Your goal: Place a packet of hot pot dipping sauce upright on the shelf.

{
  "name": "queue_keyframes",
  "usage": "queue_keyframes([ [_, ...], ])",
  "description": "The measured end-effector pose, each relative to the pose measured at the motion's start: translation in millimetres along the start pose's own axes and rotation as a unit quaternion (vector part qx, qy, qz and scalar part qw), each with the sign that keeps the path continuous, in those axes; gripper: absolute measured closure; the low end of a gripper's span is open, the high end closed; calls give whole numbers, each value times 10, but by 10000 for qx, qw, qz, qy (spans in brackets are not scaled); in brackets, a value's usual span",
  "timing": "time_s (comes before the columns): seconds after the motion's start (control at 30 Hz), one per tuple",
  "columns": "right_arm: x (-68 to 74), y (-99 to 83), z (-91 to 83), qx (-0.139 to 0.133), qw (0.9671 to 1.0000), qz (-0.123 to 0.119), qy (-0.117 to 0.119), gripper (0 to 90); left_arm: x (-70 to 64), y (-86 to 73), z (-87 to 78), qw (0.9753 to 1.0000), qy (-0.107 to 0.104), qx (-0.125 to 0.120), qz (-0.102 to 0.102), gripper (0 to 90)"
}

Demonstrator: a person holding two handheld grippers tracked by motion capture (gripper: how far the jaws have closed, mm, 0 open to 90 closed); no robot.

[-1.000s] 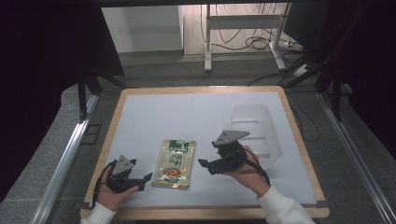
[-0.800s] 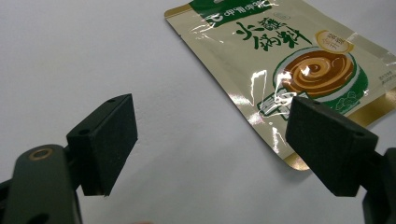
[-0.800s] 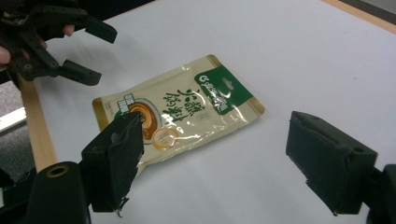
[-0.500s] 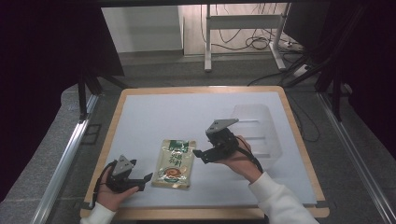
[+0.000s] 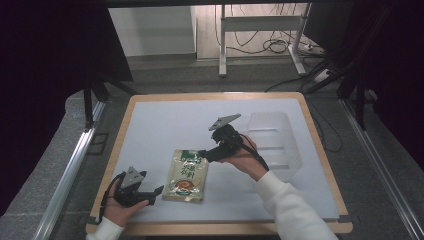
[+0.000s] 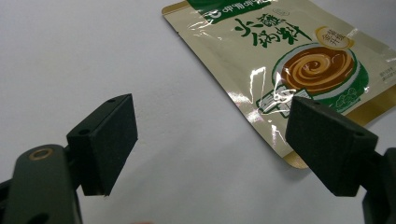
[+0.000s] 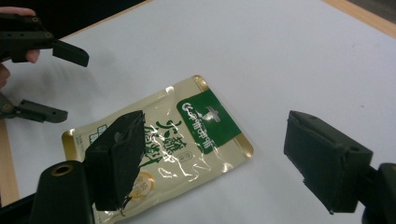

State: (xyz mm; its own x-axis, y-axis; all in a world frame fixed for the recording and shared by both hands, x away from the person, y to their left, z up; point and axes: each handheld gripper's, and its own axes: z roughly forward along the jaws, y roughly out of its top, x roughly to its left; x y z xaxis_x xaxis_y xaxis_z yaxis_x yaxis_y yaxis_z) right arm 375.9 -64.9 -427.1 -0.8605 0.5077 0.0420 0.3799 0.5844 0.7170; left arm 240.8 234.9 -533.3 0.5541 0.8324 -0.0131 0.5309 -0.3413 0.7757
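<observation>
**Both hand-held grippers open around a sauce pouch**

Your white, wood-edged surface (image 5: 160,125) carries everything here. On its right side sits a clear plastic rectangular container (image 5: 274,142), lying apart from the other things.

Near the front centre lies a flat, glossy beige-and-green foil pouch (image 5: 188,175) printed with a brown swirl of sauce, its green header end pointing away from you. It rests flat on the surface with nothing gripping it.

Your right hand-held gripper (image 5: 206,153) hangs just above the pouch's far, green end, jaws spread wide; in the right gripper view the pouch (image 7: 159,154) lies between and below those jaws, partly hidden behind one of them.

Your left hand-held gripper (image 5: 150,194) sits low at the front left, just beside the pouch's near corner, jaws also wide apart. In the left gripper view the pouch's (image 6: 299,60) brown-swirl end lies ahead of the jaws, untouched.
</observation>
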Motion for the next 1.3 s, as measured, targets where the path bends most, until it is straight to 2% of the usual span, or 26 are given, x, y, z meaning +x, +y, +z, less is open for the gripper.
queue_keyframes([
  [0.23,-74,91,228,251,9997,80,14,210,-5,0,2,10000,-12,-25,9,168],
  [0.43,-162,107,450,582,9983,75,34,215,1,-1,-3,10000,-7,-31,15,168],
  [0.6,-233,97,602,781,9966,243,77,216,1,1,-8,10000,-10,-38,7,168],
  [0.93,-301,51,778,1001,9943,334,146,231,0,-2,-2,10000,-4,-27,-3,168],
  [1.1,-325,20,896,1203,9918,380,199,264,-2,-3,-3,10000,-12,-25,5,168],
  [1.3,-367,-23,1012,1417,9882,442,369,289,1,-4,0,10000,-17,-21,6,168],
])
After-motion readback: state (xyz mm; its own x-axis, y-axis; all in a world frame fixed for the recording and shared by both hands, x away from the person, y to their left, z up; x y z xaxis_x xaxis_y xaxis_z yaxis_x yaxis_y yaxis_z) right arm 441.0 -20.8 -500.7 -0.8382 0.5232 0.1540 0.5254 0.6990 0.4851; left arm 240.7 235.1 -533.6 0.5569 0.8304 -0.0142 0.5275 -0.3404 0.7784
